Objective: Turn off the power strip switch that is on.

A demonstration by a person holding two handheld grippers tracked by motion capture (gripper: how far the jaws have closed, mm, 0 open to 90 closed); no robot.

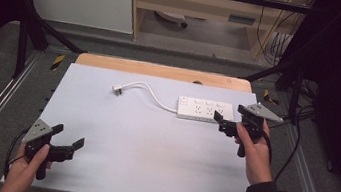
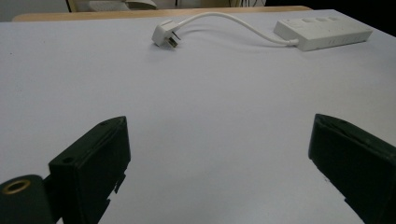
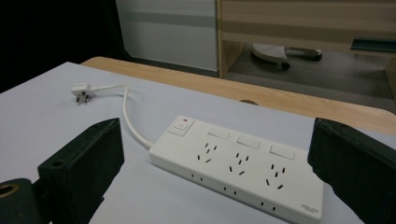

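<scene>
High view: my right gripper [image 1: 226, 121], jaws wide, hovers beside the white plastic power strip [image 1: 205, 109] at the table's far right. My left gripper [image 1: 69, 140] (near corner) gapes wide, empty.

Left gripper view: white plug [image 2: 165, 35] lies far ahead.

Right gripper view: strip sits between my jaws.

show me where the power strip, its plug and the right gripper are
power strip [image 3: 243, 170], right gripper view, on its top face among the sockets
plug [image 2: 164, 35], left gripper view, on its white body
right gripper [image 1: 224, 123], high view, between its fingertips
</scene>
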